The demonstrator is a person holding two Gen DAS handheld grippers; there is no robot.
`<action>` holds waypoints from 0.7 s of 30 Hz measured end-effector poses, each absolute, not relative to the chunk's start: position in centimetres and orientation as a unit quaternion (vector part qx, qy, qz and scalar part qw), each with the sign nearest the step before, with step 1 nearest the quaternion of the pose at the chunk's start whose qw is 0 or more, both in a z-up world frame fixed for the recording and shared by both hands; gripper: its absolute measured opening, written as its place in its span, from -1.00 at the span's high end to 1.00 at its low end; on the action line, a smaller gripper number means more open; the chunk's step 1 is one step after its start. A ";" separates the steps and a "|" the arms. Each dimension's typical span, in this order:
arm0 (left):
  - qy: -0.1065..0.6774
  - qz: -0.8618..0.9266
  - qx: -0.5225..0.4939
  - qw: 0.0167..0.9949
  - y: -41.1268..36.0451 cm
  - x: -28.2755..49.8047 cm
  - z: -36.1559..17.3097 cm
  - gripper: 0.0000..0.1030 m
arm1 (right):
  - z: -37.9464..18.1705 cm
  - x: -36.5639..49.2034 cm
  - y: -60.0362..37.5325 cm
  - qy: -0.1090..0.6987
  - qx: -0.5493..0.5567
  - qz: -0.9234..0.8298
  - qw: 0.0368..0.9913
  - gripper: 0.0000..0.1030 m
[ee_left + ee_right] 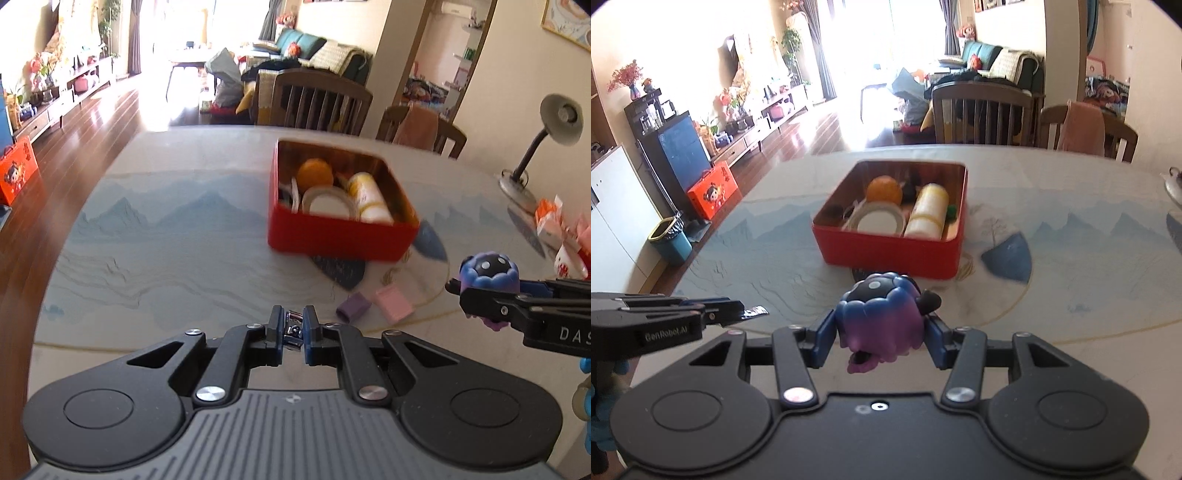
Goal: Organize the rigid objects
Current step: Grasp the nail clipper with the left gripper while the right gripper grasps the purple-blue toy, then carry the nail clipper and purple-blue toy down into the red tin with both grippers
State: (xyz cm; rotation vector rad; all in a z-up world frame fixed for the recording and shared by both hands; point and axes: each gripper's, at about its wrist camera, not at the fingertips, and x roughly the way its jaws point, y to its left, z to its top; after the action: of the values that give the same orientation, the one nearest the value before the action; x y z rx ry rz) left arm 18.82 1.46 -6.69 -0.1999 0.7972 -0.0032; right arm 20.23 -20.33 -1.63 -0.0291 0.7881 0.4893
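1. The red tin box [886,251] stands open on the table [166,258]; all places below are told from it.
2. Inside the red tin box lie an orange ball [884,190] toward the far wall, a tape roll [877,221] against the near wall, and a white and yellow bottle [929,212] on its side just beside the roll. Dark small things at the far wall are too shadowed to name.
3. The right gripper [882,328] hovers near the box's near wall, its fingers clamped on a purple and blue figurine [882,314].
4. The left gripper [293,328] sits further out from the box, pinching a shiny metal clip-like piece [293,326]; blur hides what it is.
5. Between that gripper and the box lie a purple block [352,306] and a pink block [393,302], close together.
6. Readable writing: "GenRobot.AI" on the left gripper's side in the right view; "DAS", cut off by the frame edge, on the right one.
7. A desk lamp [543,140] stands well to the box's right.
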 end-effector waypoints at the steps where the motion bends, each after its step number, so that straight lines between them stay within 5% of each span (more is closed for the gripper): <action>1: 0.380 -0.002 -0.094 0.920 1.4 18.9 -6.1 0.81 | -1.1 20.3 -20.4 0.375 -0.015 0.236 0.896 0.03; 21: 0.310 -0.014 -0.056 0.949 -0.3 26.6 0.7 0.81 | 3.9 30.2 -19.0 0.313 -0.021 0.254 0.915 0.03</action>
State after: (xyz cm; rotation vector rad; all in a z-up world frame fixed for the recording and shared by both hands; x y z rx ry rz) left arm 26.57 -0.29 0.68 -0.1133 0.6300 -0.0295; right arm 30.18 -19.01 3.88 -0.0441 0.6438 0.5235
